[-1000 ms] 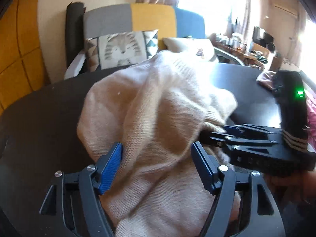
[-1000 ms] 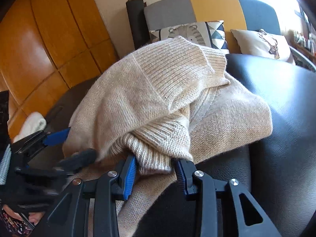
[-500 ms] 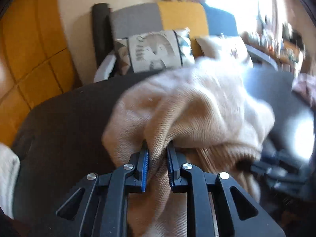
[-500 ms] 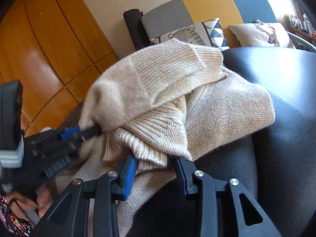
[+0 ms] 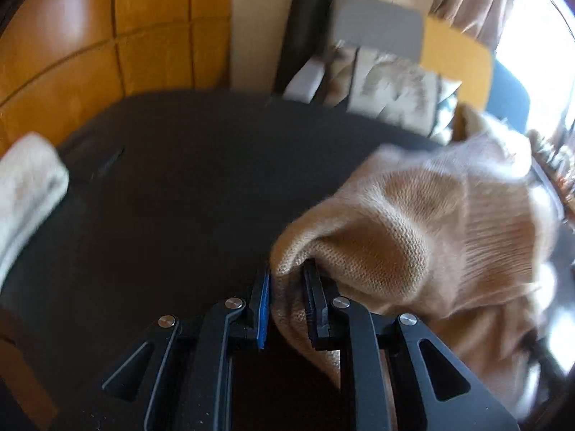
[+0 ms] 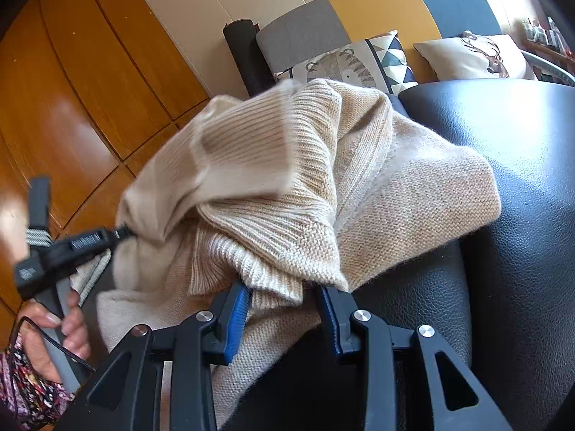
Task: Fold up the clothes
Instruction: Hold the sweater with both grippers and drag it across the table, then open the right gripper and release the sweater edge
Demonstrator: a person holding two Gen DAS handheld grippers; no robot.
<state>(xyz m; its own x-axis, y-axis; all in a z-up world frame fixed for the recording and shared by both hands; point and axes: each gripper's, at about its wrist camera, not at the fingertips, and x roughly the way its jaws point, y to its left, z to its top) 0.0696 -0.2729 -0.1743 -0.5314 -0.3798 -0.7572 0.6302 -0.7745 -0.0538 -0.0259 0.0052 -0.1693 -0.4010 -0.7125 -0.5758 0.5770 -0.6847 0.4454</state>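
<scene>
Since a second ago the left gripper [image 5: 286,289] has closed from wide open onto a fold of the beige sweater [image 6: 359,194] and swung it leftward, so bare black table [image 5: 179,197] now fills its view. The right gripper [image 6: 284,309] has its jaws apart around a bunched ribbed edge, apparently not pinching it. The sweater lies heaped on the table, partly lifted. This looks like spreading the sweater out for folding; next the left should draw its edge out flat while the right secures its own
</scene>
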